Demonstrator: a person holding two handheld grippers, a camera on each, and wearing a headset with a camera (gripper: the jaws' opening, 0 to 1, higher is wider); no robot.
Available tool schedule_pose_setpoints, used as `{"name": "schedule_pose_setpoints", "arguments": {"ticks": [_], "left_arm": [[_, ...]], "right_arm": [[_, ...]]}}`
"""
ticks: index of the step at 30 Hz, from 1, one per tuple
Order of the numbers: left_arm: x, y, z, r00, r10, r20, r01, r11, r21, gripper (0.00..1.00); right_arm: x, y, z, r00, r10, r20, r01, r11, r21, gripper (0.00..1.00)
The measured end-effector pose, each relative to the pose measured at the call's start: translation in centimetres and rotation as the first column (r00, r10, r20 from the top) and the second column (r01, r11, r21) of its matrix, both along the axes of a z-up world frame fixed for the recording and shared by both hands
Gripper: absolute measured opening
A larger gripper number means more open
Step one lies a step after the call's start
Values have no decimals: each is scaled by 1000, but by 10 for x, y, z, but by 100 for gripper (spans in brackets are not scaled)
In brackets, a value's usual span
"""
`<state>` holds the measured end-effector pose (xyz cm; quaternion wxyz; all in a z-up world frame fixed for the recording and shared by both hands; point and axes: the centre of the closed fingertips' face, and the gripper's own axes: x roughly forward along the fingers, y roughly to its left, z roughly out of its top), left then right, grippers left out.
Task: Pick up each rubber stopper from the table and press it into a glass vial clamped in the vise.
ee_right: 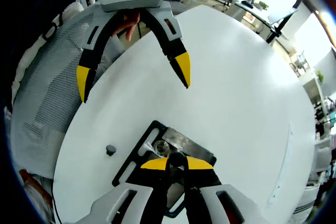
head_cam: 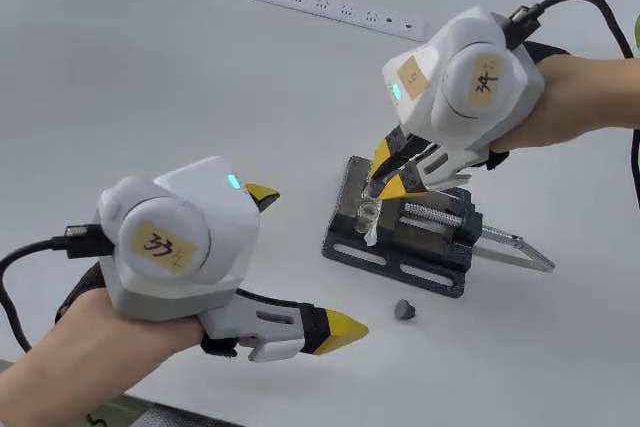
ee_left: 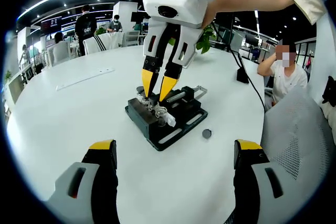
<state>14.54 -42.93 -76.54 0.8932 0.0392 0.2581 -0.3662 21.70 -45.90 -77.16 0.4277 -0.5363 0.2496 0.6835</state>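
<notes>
The right gripper (head_cam: 385,179), its fingers (ee_right: 155,163) pinching a small dark rubber stopper (ee_right: 176,158) over the clear glass vial (head_cam: 368,215) in the black vise (head_cam: 440,247), could crack it by pressing off-centre; the left gripper (head_cam: 305,260) gapes wide at eight o'clock.

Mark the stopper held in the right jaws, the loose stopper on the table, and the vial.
held stopper (ee_right: 176,158), right gripper view, its dark top.
loose stopper (head_cam: 404,309), head view, its top face.
glass vial (head_cam: 368,215), head view, its clear wall.
</notes>
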Motion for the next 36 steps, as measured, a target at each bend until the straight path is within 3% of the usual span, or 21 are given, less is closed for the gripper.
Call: {"name": "schedule_pose_setpoints", "arguments": {"ticks": [8, 18, 24, 29, 36], "left_arm": [[1, 1, 0, 1000, 2, -2, -2, 1000, 0, 91], [-1, 2, -1, 1000, 3, -9, -3, 1000, -1, 90], [1, 5, -1, 1000, 8, -8, -8, 1000, 1, 90], [2, 5, -1, 1000, 8, -7, -8, 1000, 0, 90], [2, 6, -2, 1000, 9, -10, -9, 1000, -2, 90]], "right_arm": [[-1, 0, 0, 999, 31, 16, -31, 999, -14, 6], [-2, 2, -1, 1000, 15, -8, -15, 1000, -18, 9], [2, 4, 7, 1000, 12, 4, -12, 1000, -3, 11], [1, 4, 13, 999, -21, -43, 21, 1000, -9, 0], [0, 1, 10, 998, -26, -52, 24, 999, -33, 0]]}}
